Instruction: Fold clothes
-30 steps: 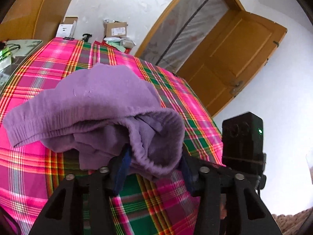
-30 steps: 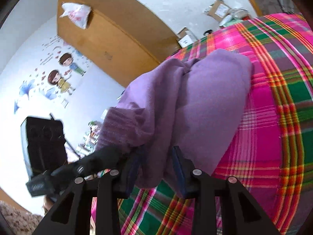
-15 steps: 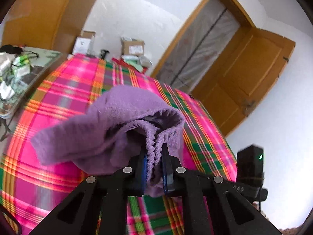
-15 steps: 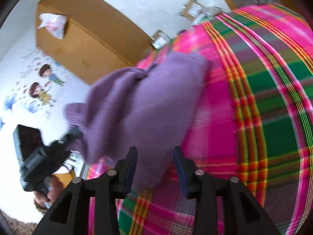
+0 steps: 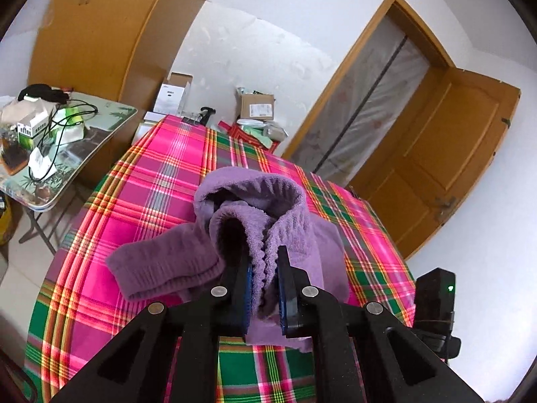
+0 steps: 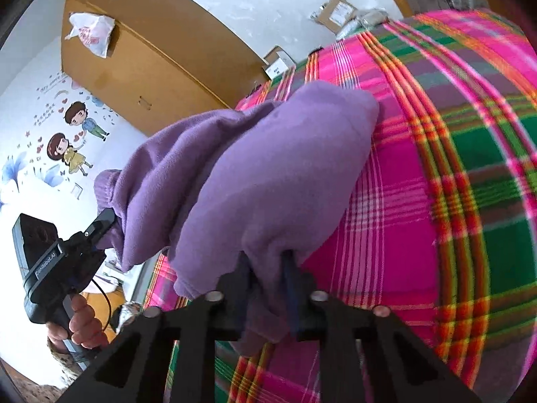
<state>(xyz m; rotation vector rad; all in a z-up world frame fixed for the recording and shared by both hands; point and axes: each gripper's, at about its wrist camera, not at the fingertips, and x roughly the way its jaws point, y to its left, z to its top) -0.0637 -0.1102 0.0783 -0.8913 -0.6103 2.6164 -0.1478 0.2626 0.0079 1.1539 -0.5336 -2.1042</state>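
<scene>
I am gripping the purple garment [image 5: 268, 221] with both tongs: my left gripper [image 5: 263, 288] is pinching its ribbed edge, my right gripper [image 6: 268, 288] is clamping another fold. The cloth is hanging ahead of the fingers above the plaid tablecloth [image 5: 161, 181].
</scene>
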